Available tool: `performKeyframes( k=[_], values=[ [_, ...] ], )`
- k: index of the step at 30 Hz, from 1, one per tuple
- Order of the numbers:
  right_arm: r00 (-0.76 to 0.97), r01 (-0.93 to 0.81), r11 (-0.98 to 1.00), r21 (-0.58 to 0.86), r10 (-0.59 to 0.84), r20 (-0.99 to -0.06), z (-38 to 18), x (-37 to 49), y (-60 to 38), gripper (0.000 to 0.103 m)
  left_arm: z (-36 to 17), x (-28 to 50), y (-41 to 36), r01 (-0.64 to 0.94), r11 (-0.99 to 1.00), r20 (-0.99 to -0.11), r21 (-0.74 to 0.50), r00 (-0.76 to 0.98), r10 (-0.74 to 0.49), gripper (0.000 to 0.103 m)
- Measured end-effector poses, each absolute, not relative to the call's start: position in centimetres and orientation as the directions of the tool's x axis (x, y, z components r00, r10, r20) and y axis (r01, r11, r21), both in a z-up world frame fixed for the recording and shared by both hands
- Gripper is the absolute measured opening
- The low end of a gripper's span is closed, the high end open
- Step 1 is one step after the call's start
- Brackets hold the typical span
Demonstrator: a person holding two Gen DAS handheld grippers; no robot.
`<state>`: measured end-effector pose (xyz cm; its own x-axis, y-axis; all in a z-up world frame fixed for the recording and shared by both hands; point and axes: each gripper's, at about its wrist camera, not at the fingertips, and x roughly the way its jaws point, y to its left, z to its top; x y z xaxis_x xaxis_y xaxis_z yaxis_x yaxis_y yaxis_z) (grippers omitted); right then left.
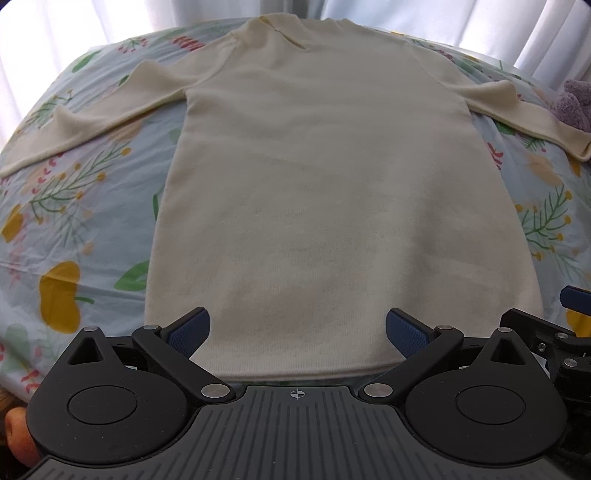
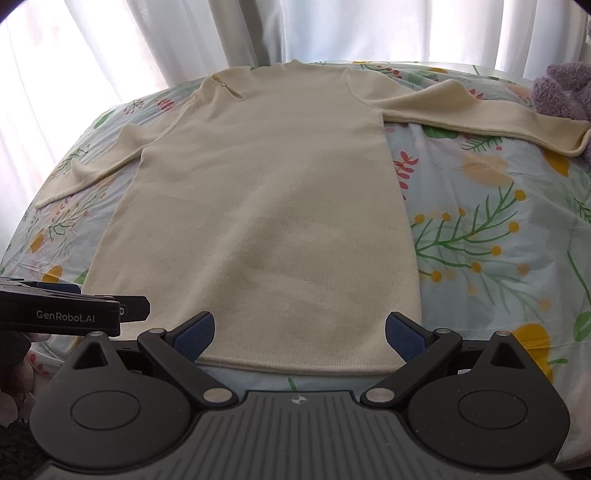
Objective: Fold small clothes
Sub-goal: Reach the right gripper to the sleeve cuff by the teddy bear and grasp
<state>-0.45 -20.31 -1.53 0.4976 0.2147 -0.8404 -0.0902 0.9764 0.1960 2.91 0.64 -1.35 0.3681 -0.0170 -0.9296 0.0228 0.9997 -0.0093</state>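
Left wrist view: left hand-held gripper spread wide over the hem of a cream sweater.
Right wrist view: right hand-held gripper likewise wide apart, gripping nothing, just above the same hem. Sweater lying flat on a flowered bed sheet, sleeves stretched to both sides, neck toward white curtains; purple fuzzy toy touching the right sleeve's cuff.

Your cream sweater is fine matt knit. The floral sheet beneath is smooth, lightly creased cloth. Gripper fingertips carry textured blue pads on matt black plastic.
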Motion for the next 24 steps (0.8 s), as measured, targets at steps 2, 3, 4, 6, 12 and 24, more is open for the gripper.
performKeyframes(
  k=[2, 3, 4, 6, 12, 24],
  values=[
    [0.497, -0.094, 0.972, 0.216, 0.234, -0.836, -1.6, -0.1, -20.5, 0.099, -1.4, 3.3, 0.6, 0.023, 1.0, -0.932, -0.009, 0.362, -0.017, 0.103],
    [0.498, -0.093, 0.969, 0.23, 0.245, -0.832, -1.6, 0.0, -20.7, 0.099, -1.5, 3.6, 0.5, 0.024, 1.0, -0.933, -0.01, 0.359, -0.018, 0.103],
    [0.502, -0.093, 0.964, 0.249, 0.262, -0.825, -1.6, 0.3, -20.9, 0.099, -1.5, 3.8, 0.5, 0.027, 1.0, -0.934, -0.011, 0.357, -0.02, 0.103],
    [0.527, -0.084, 0.95, 0.301, 0.299, -0.796, -1.5, 0.9, -21.9, 0.099, -1.5, 4.4, 0.4, 0.028, 1.0, -0.934, -0.013, 0.356, -0.023, 0.103],
    [0.848, 0.056, 0.913, 0.403, 0.17, -0.502, -0.6, 3.0, -29.8, 0.099, -1.4, 7.9, 1.2, -0.01, 0.999, -0.917, -0.036, 0.397, -0.029, 0.103],
    [0.789, 0.504, 0.739, 0.447, -0.183, -0.587, -6.2, 12.2, -47.8, 0.083, -6.0, 16.2, 1.8, -0.086, 0.996, -0.875, 0.001, 0.483, 0.042, 0.103]
  ],
)
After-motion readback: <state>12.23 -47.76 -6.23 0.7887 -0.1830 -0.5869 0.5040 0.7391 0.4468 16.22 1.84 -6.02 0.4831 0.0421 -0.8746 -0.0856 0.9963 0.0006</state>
